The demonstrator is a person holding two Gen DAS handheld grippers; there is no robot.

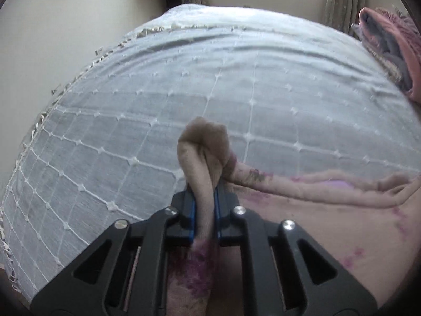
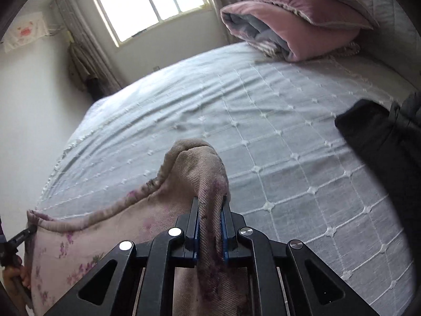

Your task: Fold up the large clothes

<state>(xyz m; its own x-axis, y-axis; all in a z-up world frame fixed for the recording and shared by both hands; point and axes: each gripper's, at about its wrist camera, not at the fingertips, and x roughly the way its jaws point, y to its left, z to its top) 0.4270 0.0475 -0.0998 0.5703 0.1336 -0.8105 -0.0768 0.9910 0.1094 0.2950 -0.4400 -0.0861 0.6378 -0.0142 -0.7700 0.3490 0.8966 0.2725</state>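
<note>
A beige cloth with purple flower print [image 1: 302, 210] is held up over the bed by both grippers. My left gripper [image 1: 204, 194] is shut on one bunched corner of it, which pokes out above the fingers. My right gripper [image 2: 210, 205] is shut on the other bunched corner [image 2: 194, 163]. The cloth's top edge runs taut between them, to the right in the left wrist view and to the left in the right wrist view [image 2: 86, 226]. The left gripper also shows at the far left edge of the right wrist view [image 2: 23, 234].
The bed [image 1: 184, 100] has a light grey-blue cover with a white grid pattern. A folded pink and grey quilt [image 2: 289, 26] lies at its head. A dark garment [image 2: 381, 137] lies at the bed's right side. A window [image 2: 150, 2] and curtains stand beyond.
</note>
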